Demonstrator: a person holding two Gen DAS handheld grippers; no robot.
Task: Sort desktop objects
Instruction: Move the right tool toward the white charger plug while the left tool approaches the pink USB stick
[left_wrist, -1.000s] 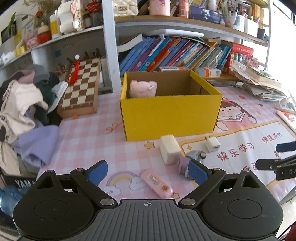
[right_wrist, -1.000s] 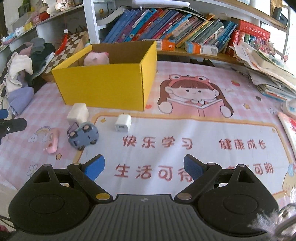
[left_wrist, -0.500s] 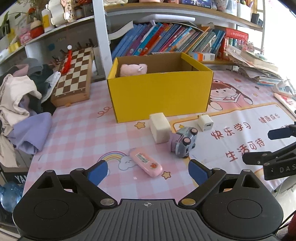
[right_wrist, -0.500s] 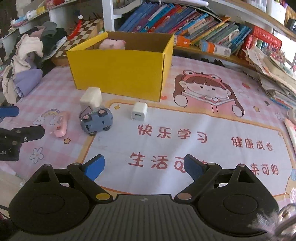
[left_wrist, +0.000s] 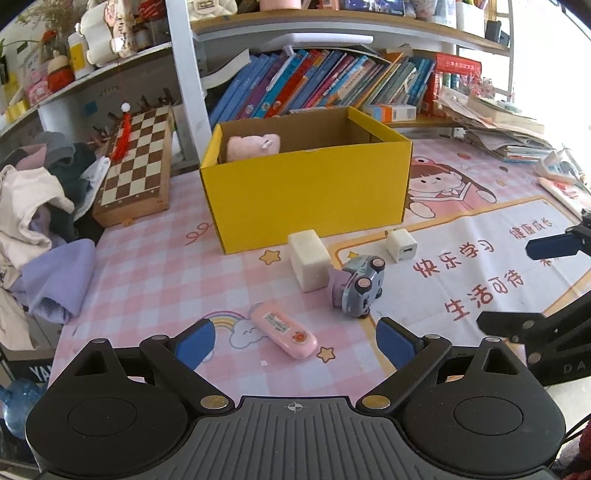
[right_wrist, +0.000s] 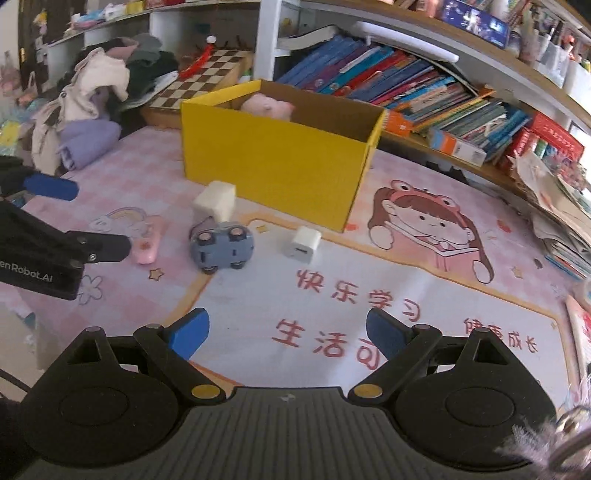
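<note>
A yellow cardboard box (left_wrist: 306, 195) (right_wrist: 273, 162) stands open on the pink mat, with a pink plush toy (left_wrist: 253, 146) (right_wrist: 267, 107) inside at its left end. In front of it lie a cream block (left_wrist: 308, 260) (right_wrist: 214, 201), a grey-blue toy car (left_wrist: 358, 286) (right_wrist: 221, 247), a white charger cube (left_wrist: 400, 245) (right_wrist: 304, 245) and a pink flat case (left_wrist: 282, 330) (right_wrist: 147, 243). My left gripper (left_wrist: 295, 341) is open, just short of the pink case. My right gripper (right_wrist: 286, 334) is open above the printed mat, nothing between its fingers.
A chessboard (left_wrist: 138, 166) leans at the back left beside a heap of clothes (left_wrist: 37, 221). Rows of books (left_wrist: 325, 85) fill the shelf behind the box. Stacked papers and booklets (right_wrist: 554, 206) lie at the right edge.
Both views have rolled and shifted: the left gripper drew back, so the pink case and car now lie beyond its fingers. The right gripper swung so the box and car sit further left-centre.
</note>
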